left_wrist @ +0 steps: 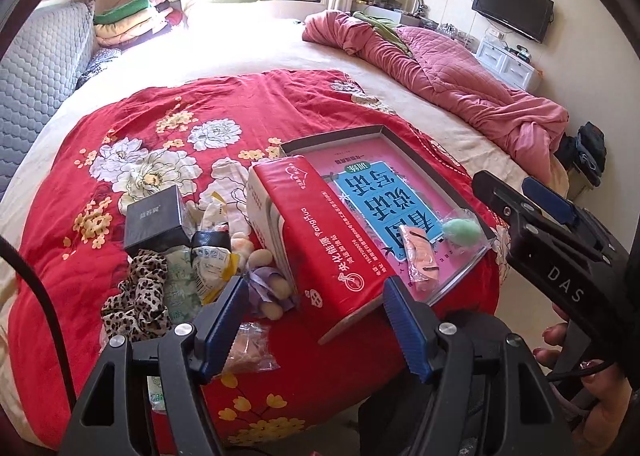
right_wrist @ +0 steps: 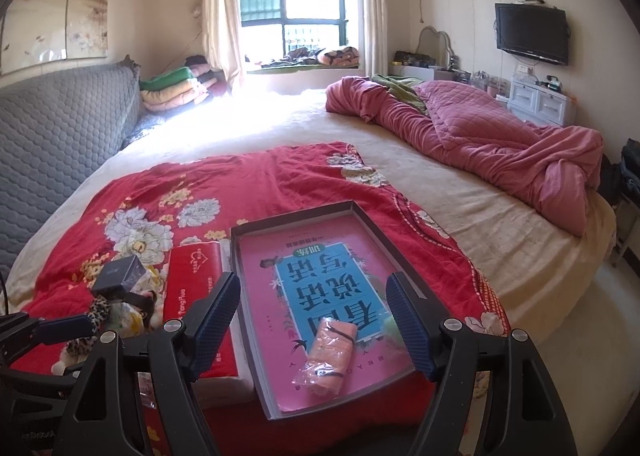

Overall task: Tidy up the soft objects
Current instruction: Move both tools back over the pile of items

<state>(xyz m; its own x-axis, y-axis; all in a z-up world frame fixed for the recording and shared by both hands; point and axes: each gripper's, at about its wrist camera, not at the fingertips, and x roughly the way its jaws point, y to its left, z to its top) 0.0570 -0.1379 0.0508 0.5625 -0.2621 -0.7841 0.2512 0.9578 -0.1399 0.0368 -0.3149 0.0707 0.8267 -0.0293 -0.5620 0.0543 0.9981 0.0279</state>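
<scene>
Right wrist view: the right gripper (right_wrist: pixel 314 320) is held wide and empty above the tray (right_wrist: pixel 294 218); a wrapped pink cloth (right_wrist: pixel 330 352) (probably sorted) is laid inside. The left gripper (left_wrist: pixel 310 330) is also spread, nothing gripped.

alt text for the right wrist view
The open right gripper hovers over a shallow pink-lined box lid on a red floral quilt, a wrapped peach bundle lying inside. A red tissue pack sits left.

The green puff (right_wrist: pixel 390 324) sat half behind the right gripper's (right_wrist: pixel 316 320) far finger in its own view; a clear packet (left_wrist: pixel 250 350) lay partly under the left gripper's (left_wrist: pixel 314 330) near finger; small sachets (left_wrist: pixel 204 268) beyond it were too jumbled to read; the frame's edge cut off the person's hand (left_wrist: pixel 600 388).
</scene>
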